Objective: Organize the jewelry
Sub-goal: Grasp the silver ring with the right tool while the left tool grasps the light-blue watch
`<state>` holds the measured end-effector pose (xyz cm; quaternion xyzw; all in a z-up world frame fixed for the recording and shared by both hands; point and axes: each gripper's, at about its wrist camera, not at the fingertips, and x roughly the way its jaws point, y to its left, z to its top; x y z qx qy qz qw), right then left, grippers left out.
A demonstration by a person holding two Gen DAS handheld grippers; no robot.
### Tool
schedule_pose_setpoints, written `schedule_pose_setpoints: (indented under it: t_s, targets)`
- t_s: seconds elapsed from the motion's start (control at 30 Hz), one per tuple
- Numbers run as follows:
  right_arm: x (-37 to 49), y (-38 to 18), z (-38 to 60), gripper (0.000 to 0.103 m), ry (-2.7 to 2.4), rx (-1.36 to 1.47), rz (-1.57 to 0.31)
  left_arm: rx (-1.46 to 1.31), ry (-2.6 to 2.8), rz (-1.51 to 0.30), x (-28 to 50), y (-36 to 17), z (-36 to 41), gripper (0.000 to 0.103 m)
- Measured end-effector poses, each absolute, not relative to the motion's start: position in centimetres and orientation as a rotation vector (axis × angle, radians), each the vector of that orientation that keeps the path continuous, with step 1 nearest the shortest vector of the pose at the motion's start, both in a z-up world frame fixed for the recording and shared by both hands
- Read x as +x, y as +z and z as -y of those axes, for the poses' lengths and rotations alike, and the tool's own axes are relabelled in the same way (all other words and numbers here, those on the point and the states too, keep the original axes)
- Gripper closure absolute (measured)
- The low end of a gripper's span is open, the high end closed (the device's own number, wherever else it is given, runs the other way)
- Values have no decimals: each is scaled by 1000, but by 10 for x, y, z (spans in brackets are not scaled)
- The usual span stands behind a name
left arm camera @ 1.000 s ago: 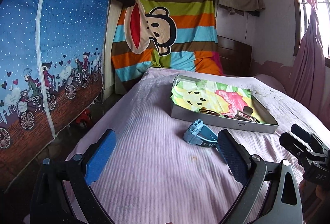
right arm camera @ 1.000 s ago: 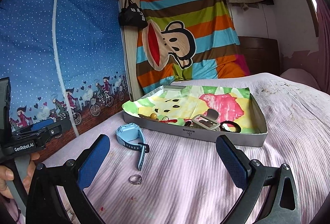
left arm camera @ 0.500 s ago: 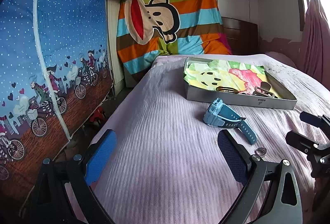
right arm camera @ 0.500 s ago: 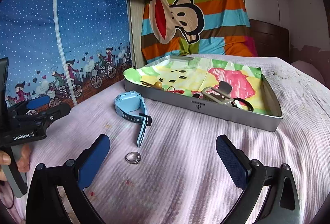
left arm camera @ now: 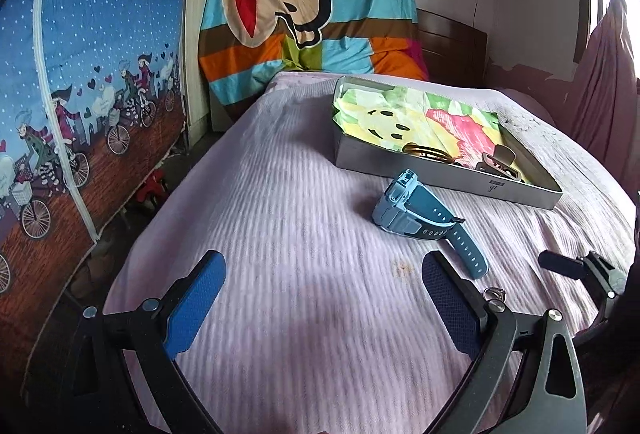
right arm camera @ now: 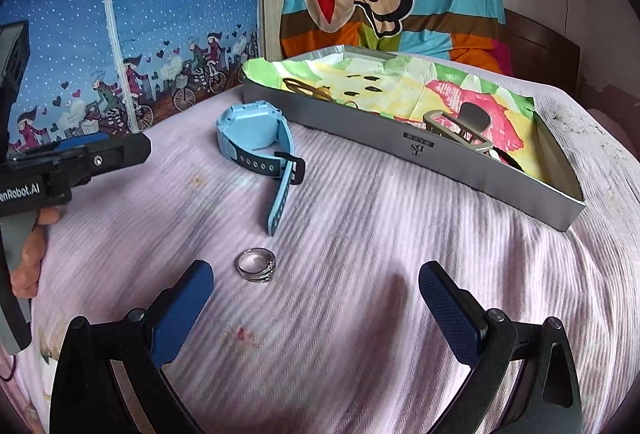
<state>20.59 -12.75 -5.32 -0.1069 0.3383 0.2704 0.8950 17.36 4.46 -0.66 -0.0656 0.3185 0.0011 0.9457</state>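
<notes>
A light blue watch (left arm camera: 416,218) lies on the pink bedspread in front of a grey box (left arm camera: 440,178) lined with a cartoon cloth. In the right wrist view the watch (right arm camera: 260,146) is ahead and left, and a silver ring (right arm camera: 256,265) lies just beyond my right gripper's left finger. The ring also shows in the left wrist view (left arm camera: 494,292), beside the left gripper's right finger. The box (right arm camera: 416,150) holds gold bangles (right arm camera: 304,87), a hair clip (right arm camera: 460,130) and other pieces. My left gripper (left arm camera: 320,298) and right gripper (right arm camera: 316,302) are both open and empty.
The bed's left edge (left arm camera: 160,210) drops to the floor beside a blue wardrobe cover (left arm camera: 80,74). A striped monkey blanket (left arm camera: 304,2) hangs at the headboard. The left gripper's body (right arm camera: 60,170) shows at the left of the right wrist view.
Both grippers have moved forward and lower toward the bed. The watch and ring now appear larger and closer. Nothing was picked up.
</notes>
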Motion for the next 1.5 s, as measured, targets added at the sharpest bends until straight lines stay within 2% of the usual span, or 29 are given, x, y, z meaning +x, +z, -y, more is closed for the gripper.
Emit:
schedule_pose_setpoints:
  t_s: [0.43, 0.57, 0.63, 0.7, 0.8, 1.0, 1.27, 1.33, 1.5]
  targets:
    - [233, -66, 150, 0, 437, -120, -756, -168, -45, -736, 225, -14, -33, 7]
    - [227, -64, 151, 11, 419, -115, -732, -159, -71, -718, 235, -14, -27, 9]
    - [222, -63, 149, 19, 427, -132, -712, -151, -90, -714, 240, -15, -23, 13]
    - [218, -62, 147, 31, 448, -138, -703, -140, -109, -720, 245, -18, -19, 26]
    - [217, -62, 146, 37, 470, -132, -707, -137, -148, -730, 249, -24, -16, 41]
    - [218, -63, 145, 45, 500, -116, -731, -146, -207, -725, 252, -29, -9, 57]
    - [215, -63, 147, 45, 517, -102, -726, -179, -221, -714, 251, -31, -11, 61]
    - [213, -62, 147, 49, 521, -97, -720, -190, -225, -715, 251, -31, -14, 63]
    - [208, -62, 144, 65, 531, -115, -709, -226, -232, -711, 249, -33, -20, 71]
